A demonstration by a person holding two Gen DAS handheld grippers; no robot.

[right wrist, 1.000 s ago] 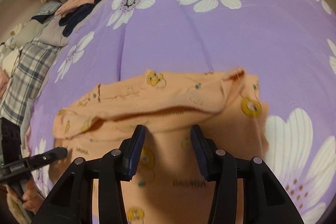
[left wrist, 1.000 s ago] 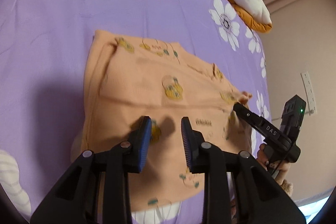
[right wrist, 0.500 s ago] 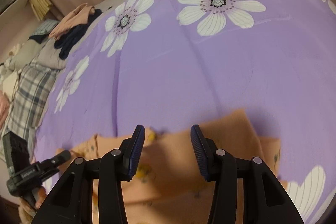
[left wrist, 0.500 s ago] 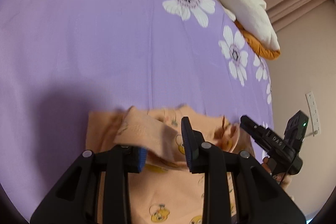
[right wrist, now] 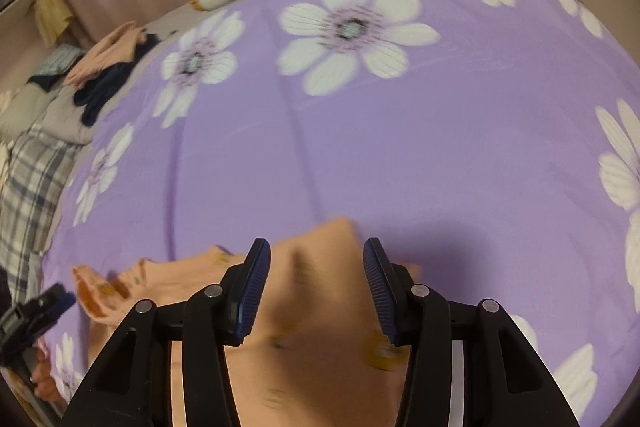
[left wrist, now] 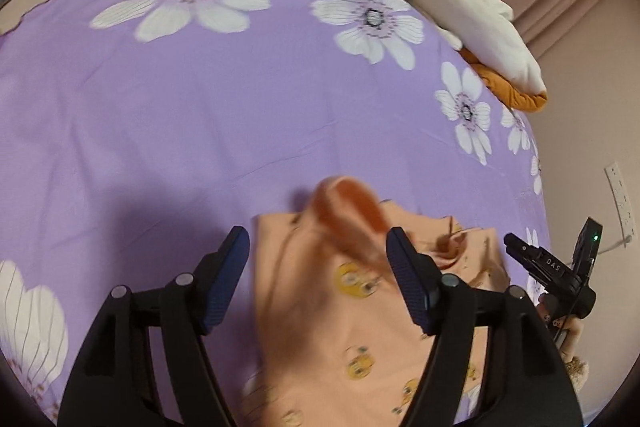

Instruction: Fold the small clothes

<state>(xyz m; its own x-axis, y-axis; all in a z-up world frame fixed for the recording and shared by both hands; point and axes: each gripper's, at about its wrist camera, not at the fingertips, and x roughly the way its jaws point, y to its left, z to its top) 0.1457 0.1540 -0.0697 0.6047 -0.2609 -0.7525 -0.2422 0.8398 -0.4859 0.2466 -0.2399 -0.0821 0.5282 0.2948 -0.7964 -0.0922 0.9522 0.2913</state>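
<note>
A small peach garment (left wrist: pixel 344 311) with yellow cartoon prints lies on the purple flowered bedspread (left wrist: pixel 200 107). In the left wrist view a blurred flap of it (left wrist: pixel 352 215) hangs in the air between my left gripper's (left wrist: pixel 316 275) wide-open fingers, touching neither pad. In the right wrist view the garment (right wrist: pixel 316 327) lies under my right gripper (right wrist: pixel 316 283), which is open, with a raised fold between its fingers. Each gripper also shows in the other's view: the right one (left wrist: pixel 540 263), the left one (right wrist: pixel 36 311).
A white and orange plush toy (left wrist: pixel 452 15) lies at the far edge of the bed. A heap of other clothes (right wrist: pixel 96 75) and a plaid cloth (right wrist: pixel 32 179) lie to the far left. A wall with a socket (left wrist: pixel 620 199) is on the right.
Both grippers have swung toward the near side, carrying the garment's far edge over. The left gripper has opened wide and let go of the flap. The views are blurred by motion.
</note>
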